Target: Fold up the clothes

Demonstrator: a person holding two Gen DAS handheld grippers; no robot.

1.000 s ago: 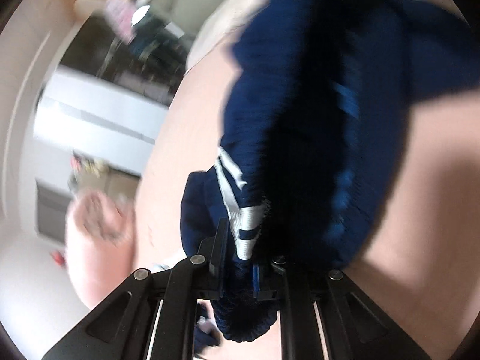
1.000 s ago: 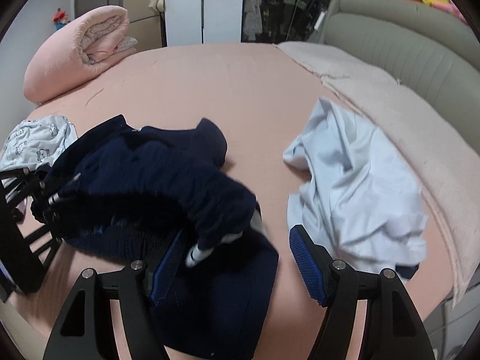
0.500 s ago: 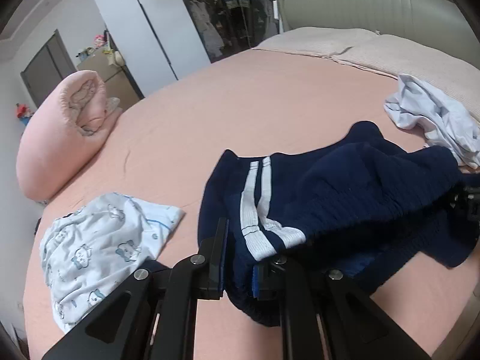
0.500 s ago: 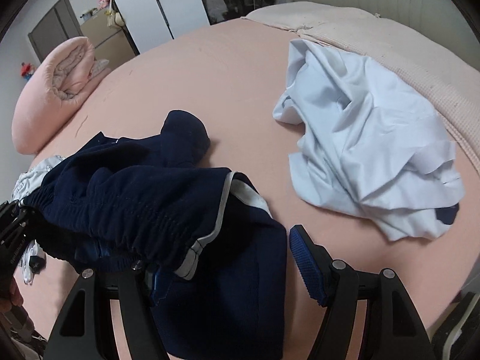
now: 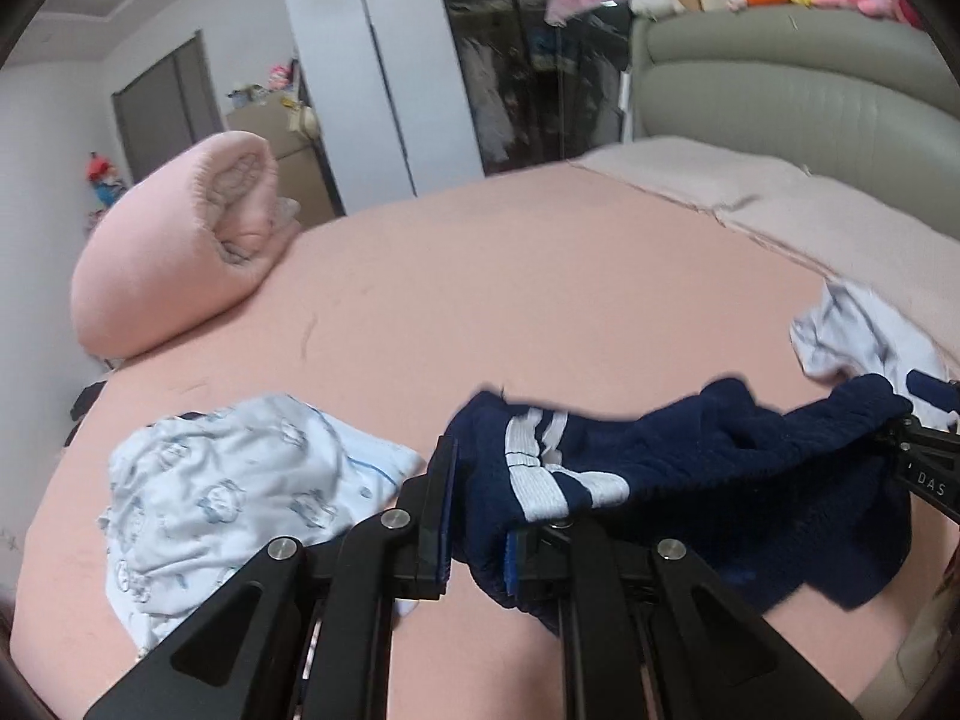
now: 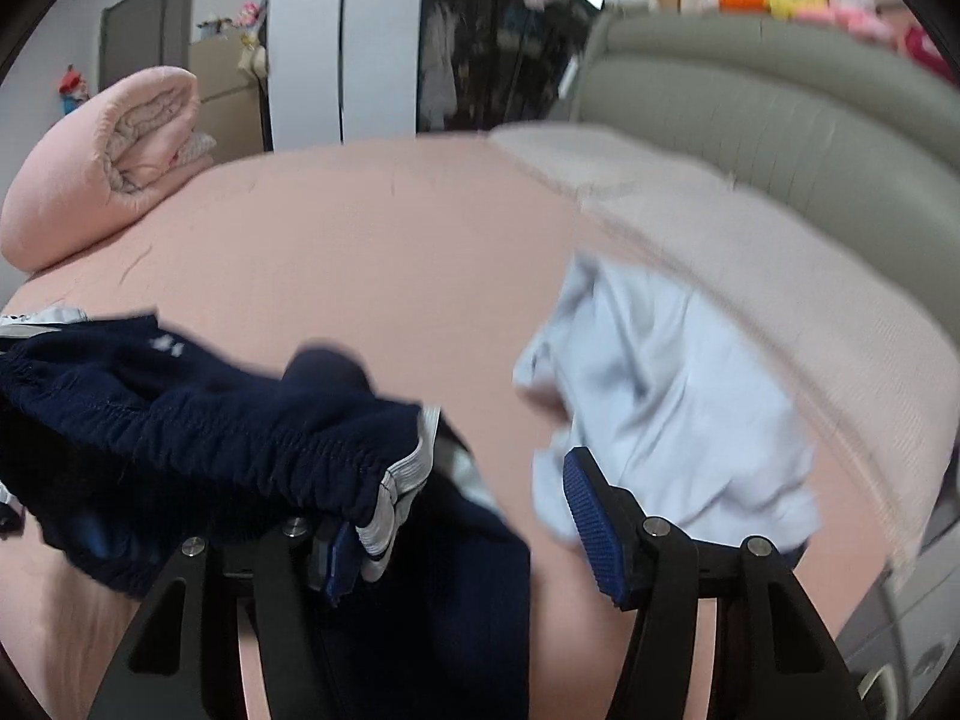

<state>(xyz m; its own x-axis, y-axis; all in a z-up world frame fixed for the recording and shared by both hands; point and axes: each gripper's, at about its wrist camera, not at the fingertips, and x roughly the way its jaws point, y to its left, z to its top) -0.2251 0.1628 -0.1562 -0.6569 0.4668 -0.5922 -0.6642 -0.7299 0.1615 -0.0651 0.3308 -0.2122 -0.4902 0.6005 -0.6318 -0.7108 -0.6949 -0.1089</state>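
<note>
- A pair of navy shorts with white side stripes hangs lifted just above a pink bed, stretched between two hand-held claws.
- The left claw is clamped almost fully together on one striped end of the waistband.
- The right claw has just been closing but is still wide apart. The other striped end of the shorts drapes over its left finger; the right finger stands clear of the cloth. The view is blurred, so whether anything is pinched there seems doubtful.
- Beyond the right end of the shorts lies a crumpled white shirt; just beside their left end lies a pale printed garment. A rolled pink blanket sits well behind the shorts.
- To do this step well, the right claw should probably finish closing on the waistband corner, then both should pull level and taut before laying the shorts flat on bare bed, clear of both other garments.
</note>
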